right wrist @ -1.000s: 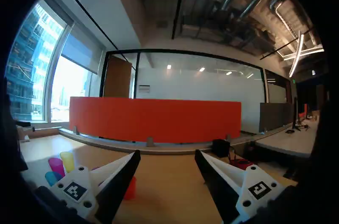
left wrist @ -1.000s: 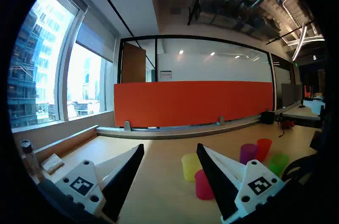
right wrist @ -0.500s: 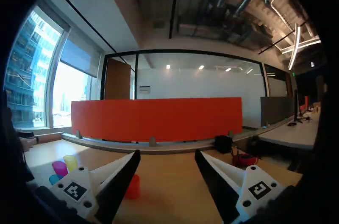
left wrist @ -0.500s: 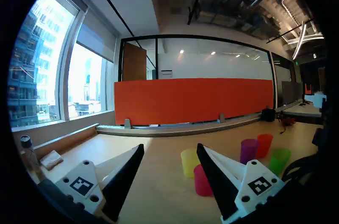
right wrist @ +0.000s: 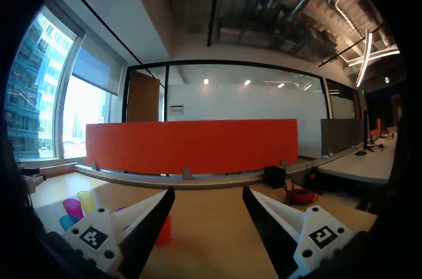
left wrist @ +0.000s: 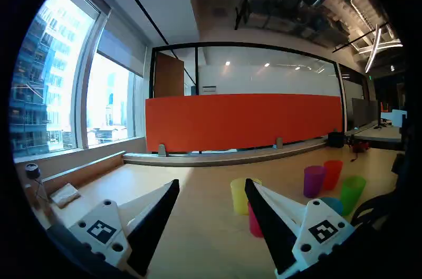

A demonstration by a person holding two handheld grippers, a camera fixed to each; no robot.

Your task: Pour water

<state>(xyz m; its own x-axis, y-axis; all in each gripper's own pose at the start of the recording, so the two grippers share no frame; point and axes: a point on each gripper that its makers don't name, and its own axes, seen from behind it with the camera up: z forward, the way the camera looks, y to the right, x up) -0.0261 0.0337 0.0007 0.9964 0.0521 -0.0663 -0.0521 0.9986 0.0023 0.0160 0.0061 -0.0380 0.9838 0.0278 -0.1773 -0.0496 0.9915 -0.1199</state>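
Several coloured plastic cups stand on the wooden table (left wrist: 200,237). In the left gripper view I see a yellow cup (left wrist: 240,194), a pink cup (left wrist: 253,223) half hidden behind my right finger, a purple cup (left wrist: 314,180), an orange-red cup (left wrist: 333,173), a green cup (left wrist: 352,193) and a blue cup (left wrist: 333,204). My left gripper (left wrist: 211,184) is open and empty, just short of the yellow cup. In the right gripper view the right gripper (right wrist: 208,191) is open and empty; a red cup (right wrist: 163,229), yellow cup (right wrist: 86,201), magenta cup (right wrist: 73,207) and blue cup (right wrist: 68,221) sit low left.
An orange divider panel (left wrist: 242,121) runs along the table's far edge. A capped bottle (left wrist: 32,173) and a folded cloth (left wrist: 65,193) lie by the window ledge at left. A black bag (right wrist: 274,176) and a red item (right wrist: 300,195) sit at the back right.
The left gripper's view has shifted a little, so the cups sit higher and further right, and the blue cup has come into sight. Both grippers stay open.
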